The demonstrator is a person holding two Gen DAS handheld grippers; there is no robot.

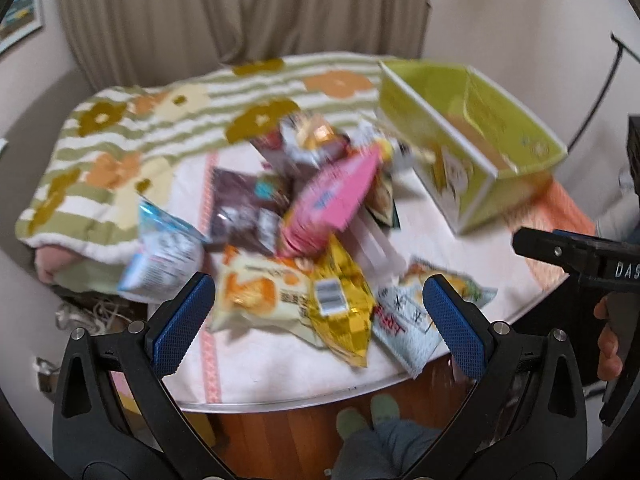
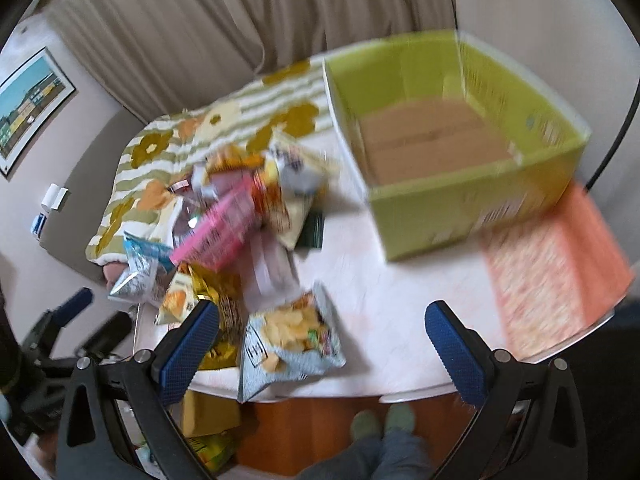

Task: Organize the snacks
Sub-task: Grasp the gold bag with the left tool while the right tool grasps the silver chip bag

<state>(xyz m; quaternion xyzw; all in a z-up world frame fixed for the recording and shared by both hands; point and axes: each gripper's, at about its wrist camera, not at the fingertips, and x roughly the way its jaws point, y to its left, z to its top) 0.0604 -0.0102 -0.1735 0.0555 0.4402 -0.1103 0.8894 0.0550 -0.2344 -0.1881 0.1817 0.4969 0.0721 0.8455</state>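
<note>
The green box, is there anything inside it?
The green box shows only its bare brown cardboard floor; no snacks appear inside. Its near wall hides a strip of floor, so that strip cannot be seen.

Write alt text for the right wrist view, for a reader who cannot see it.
The open right gripper hovers empty over a white table, above a chip bag at the edge of a snack pile. An empty green box sits beyond to the right, and the left gripper shows at far left.

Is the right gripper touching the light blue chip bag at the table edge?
Apart. In the right wrist view the right gripper is wide open and empty, hovering short of the table; the light blue chip bag lies flat between its spread fingers, touching neither.
</note>
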